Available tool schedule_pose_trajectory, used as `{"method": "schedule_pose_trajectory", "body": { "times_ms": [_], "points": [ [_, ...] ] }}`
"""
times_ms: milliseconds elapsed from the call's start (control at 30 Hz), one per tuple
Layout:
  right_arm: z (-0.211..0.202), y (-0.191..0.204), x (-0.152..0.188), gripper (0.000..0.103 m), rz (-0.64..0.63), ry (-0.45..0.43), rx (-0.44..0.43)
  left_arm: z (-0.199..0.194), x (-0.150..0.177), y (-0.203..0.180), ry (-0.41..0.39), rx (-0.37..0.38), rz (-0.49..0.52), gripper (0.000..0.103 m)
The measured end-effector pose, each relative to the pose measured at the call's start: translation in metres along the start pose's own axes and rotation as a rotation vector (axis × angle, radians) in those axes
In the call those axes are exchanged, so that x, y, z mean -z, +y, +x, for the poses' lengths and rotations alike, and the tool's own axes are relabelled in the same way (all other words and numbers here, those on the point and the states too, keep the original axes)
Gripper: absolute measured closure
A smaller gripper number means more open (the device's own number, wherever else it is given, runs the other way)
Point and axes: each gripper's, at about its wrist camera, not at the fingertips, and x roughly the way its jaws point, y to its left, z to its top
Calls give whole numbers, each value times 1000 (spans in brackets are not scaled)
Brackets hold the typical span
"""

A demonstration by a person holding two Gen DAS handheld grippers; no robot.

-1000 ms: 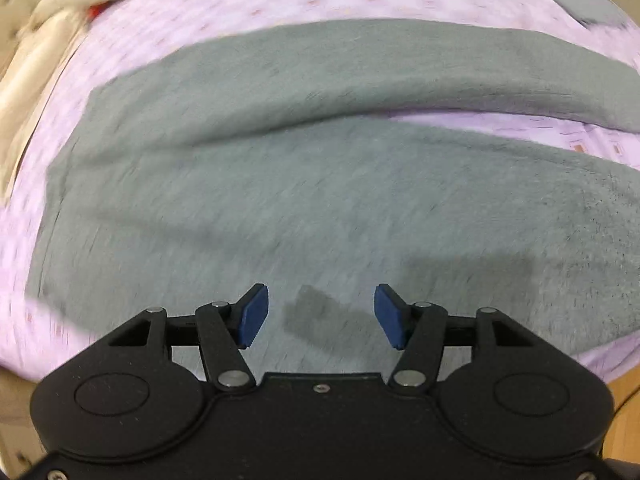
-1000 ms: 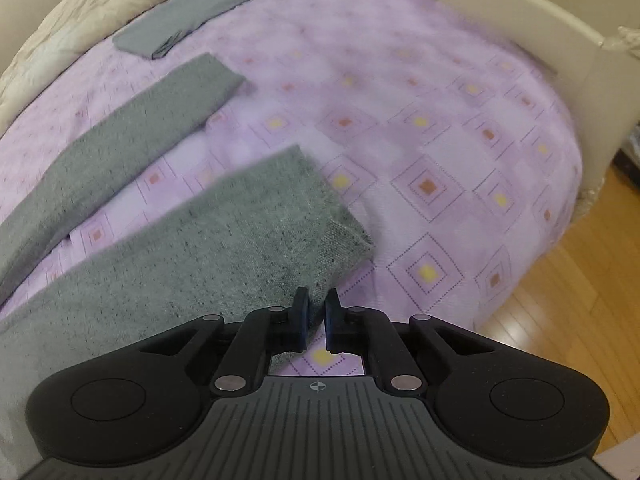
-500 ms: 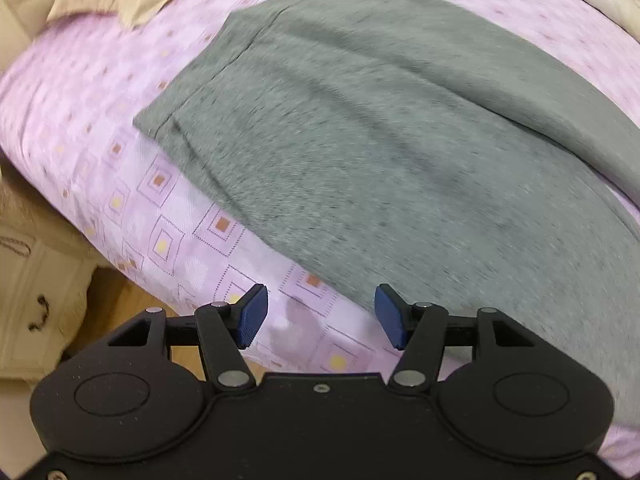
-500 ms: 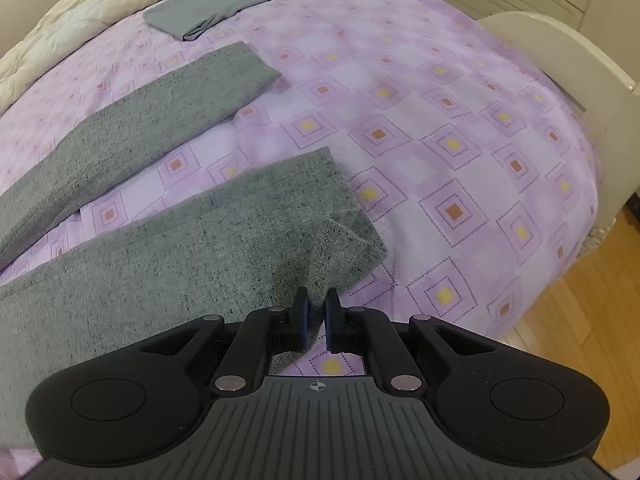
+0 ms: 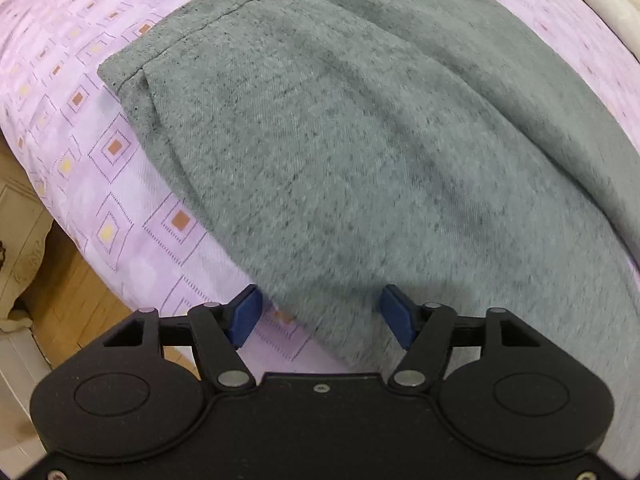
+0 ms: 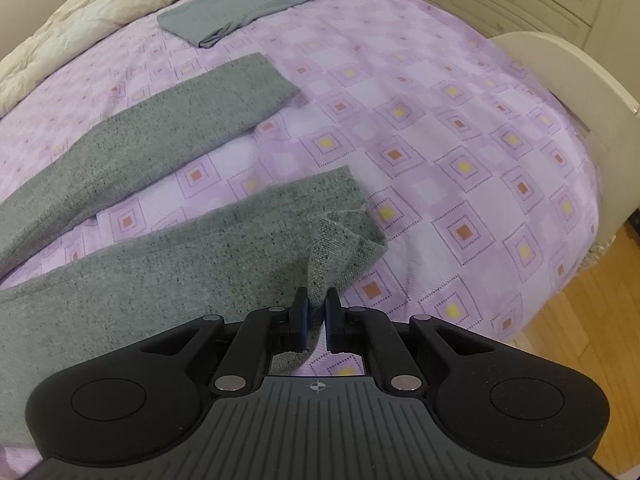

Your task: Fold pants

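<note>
Below the wide-open, just-widened left hand-held gripper (image 5: 320, 316), take the pants (image 5: 360, 140) edge; right hand-held gripper (image 6: 316, 308), clamped on the hem, lifts together

We note the left gripper (image 5: 320, 316) tipped steeply down, jaws just widened; our right gripper (image 6: 316, 312) pinches closed on cloth.

One pair of grey pants (image 6: 168, 248), one folded grey garment (image 6: 244, 8), two hand-held grippers
</note>
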Motion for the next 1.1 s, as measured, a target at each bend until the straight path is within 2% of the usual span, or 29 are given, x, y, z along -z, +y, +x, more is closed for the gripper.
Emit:
{"method": "schedule_pose_trajectory", "body": {
  "times_ms": [67,100,133,167,367,433,467,567,667,733,800,933,1100],
  "points": [
    [-5,-2,-3,95,23,-10,-25,1,-5,-2,1,5,-39,40],
    [-8,-3,-5,95,34,-15,-40,-2,-6,-3,-13,4,-53,54],
    [-12,-4,-8,95,50,-25,-65,-7,-9,-5,-33,-18,-54,81],
    [-17,-5,-11,95,66,-36,-89,-12,-11,-6,-46,-27,-49,82],
    [-56,-21,-27,95,176,-139,-246,-68,-9,-9,-173,40,-37,84],
    [-64,-29,-26,95,208,-154,-268,-82,-7,-8,-200,52,-40,84],
    [-65,-34,-24,95,228,-149,-271,-85,-14,-2,-205,54,-47,84],
    [-60,-50,-10,95,294,-77,-250,-90,-8,2,-202,39,-48,85],
    [-46,-56,5,95,297,10,-204,-89,-1,0,-192,5,-20,84],
    [-40,-54,8,95,304,35,-208,-89,-1,-2,-179,-17,-10,84],
    [-40,-49,2,95,314,23,-242,-91,-6,-4,-174,-14,-20,85],
    [-41,-40,-26,95,344,-26,-303,-109,-23,-19,-214,-3,3,85],
    [-29,-32,-62,95,408,-76,-342,-117,-54,-36,-233,18,15,85]
  ]
}}
